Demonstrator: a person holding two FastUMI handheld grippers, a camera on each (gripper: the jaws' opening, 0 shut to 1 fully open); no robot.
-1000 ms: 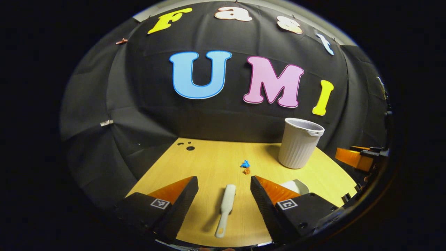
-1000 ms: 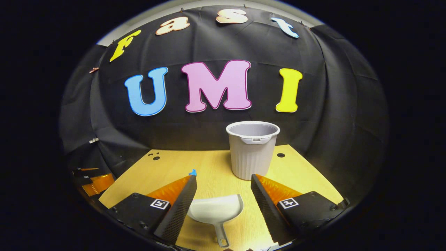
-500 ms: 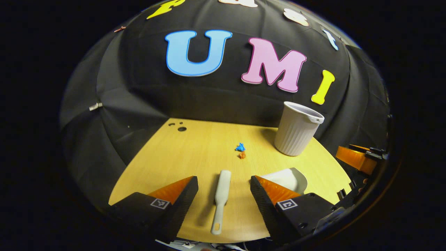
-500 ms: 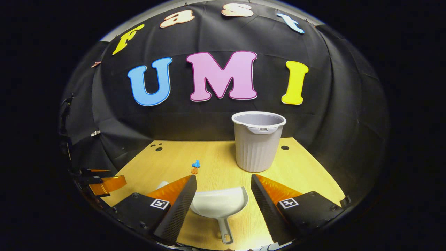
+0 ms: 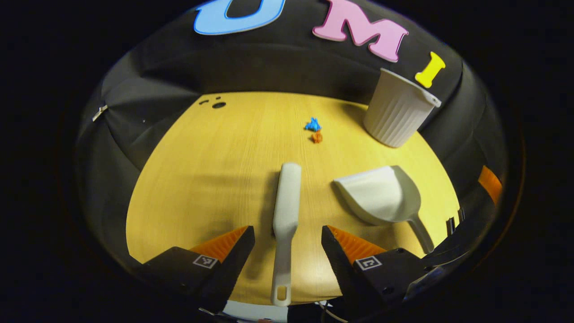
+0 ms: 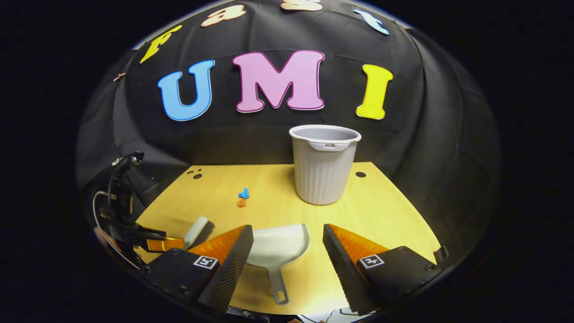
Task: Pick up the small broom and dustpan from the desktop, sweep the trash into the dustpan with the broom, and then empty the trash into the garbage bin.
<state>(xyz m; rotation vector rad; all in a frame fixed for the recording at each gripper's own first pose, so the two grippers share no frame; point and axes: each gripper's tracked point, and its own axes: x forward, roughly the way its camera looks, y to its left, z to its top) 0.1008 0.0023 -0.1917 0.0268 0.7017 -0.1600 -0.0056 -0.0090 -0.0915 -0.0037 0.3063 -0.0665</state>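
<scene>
White broom (image 5: pixel 285 211) lies on the table (image 5: pixel 202 179) between the left tool's (image 5: pixel 287 237) wide fingers, ungripped. In the right gripper view, the right tool (image 6: pixel 288 235) gapes around the dustpan (image 6: pixel 278 244); pickup underway, both must descend and close.

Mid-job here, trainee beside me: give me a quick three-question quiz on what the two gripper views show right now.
1. True or false: the left gripper is shut on the broom.
2. Which lies nearer the bin: A, the blue scrap, or B, the dustpan handle's end?
3. Fill in: the dustpan's handle lies between the fingers of the ___ gripper.

Key: 1 false, its fingers stand open on either side of the handle. 2 A. 3 right.
</scene>
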